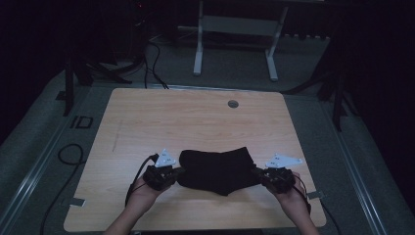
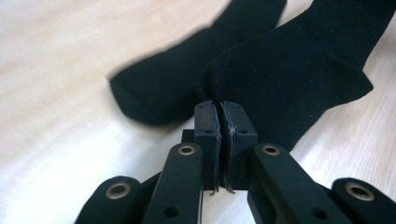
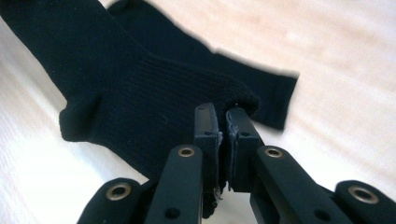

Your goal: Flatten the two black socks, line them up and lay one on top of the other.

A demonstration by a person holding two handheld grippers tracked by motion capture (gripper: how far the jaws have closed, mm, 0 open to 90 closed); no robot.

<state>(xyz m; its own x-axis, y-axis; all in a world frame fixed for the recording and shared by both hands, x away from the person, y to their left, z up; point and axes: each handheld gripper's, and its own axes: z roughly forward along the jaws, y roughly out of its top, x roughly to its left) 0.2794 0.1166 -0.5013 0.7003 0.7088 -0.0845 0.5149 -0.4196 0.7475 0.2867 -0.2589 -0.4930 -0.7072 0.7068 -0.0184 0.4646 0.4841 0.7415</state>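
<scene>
Socks: the upper black sock (image 1: pixel 218 169) is pinched at its 9 o'clock end by the left tongs (image 1: pixel 177 172) and at 3 o'clock by the right tongs (image 1: pixel 258 174). A second black sock (image 2: pixel 154 93) lies beneath on the desk (image 1: pixel 195 117).

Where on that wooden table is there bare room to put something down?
The far half of the light wooden table, beyond the black socks up to the grey round grommet, is bare. The near middle is crowded by both grippers.

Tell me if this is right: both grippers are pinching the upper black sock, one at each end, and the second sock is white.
Not quite. The second sock is black too, as the left gripper view shows. The left gripper and right gripper do pinch the upper sock at opposite ends.
</scene>
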